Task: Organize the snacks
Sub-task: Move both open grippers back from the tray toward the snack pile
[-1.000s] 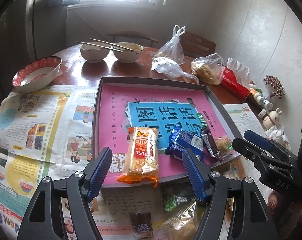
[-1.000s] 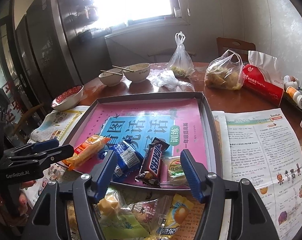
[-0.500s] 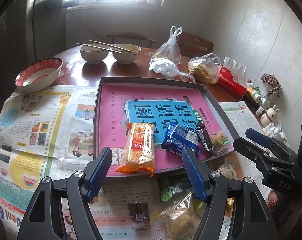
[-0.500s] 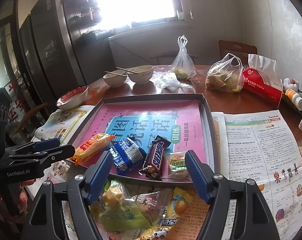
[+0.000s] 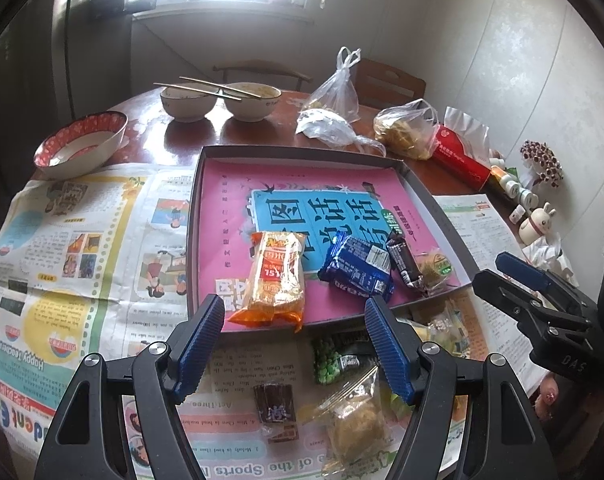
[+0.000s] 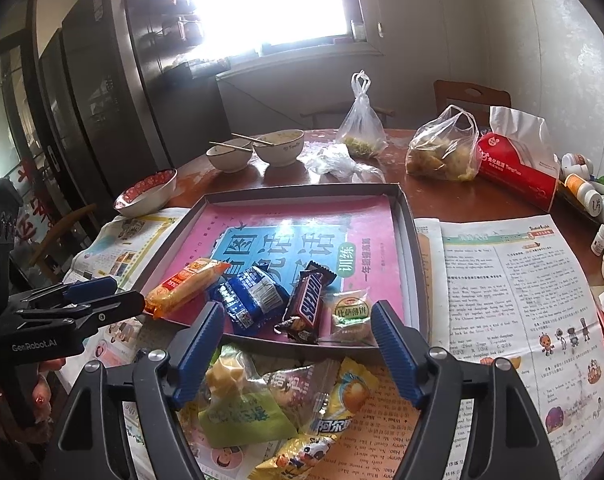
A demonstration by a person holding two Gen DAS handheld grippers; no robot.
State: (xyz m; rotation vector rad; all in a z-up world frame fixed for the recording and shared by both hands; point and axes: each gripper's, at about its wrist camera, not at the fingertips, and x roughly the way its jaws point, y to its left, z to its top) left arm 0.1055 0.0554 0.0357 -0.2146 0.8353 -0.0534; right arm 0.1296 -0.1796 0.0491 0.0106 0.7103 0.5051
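Left wrist view: left claw (image 5: 294,330) spread wide, nothing in it, hovering over the near edge of the tray (image 5: 194,216); right claw (image 6: 298,336) likewise wide apart and empty above the loose pile. Already in the tray, in a row along its near side: orange cracker pack (image 5: 276,280), blue cookie pack (image 5: 357,270), Snickers bar (image 6: 306,300), small round pastry (image 6: 350,312). Still out on the newspaper (image 5: 82,248) over the counter (image 5: 190,136): green pea bag (image 5: 333,358), dark small packet (image 5: 276,406), clear bag with a brown cake (image 5: 355,422); under the right claw, a green-label bag (image 6: 242,412) and a yellow candy bag (image 6: 329,412). Step in hand looks like picking the next loose snack. To do it well: take one pack only, come down straight with fingers either side of its short width, pinch the body not the crinkly seal, lift clear of the tray wall, set it beside the row rather than on top. Pile under the right claw overlaps, so go for the top bag first or two may come up together. Hard to make out: how many packs are in that pile, since the claw fingers and frame edge cut them off; labels mostly unreadable; the orange pack's near end overhangs or rests on the tray rim, cannot tell which; window glare washes out the far wall.
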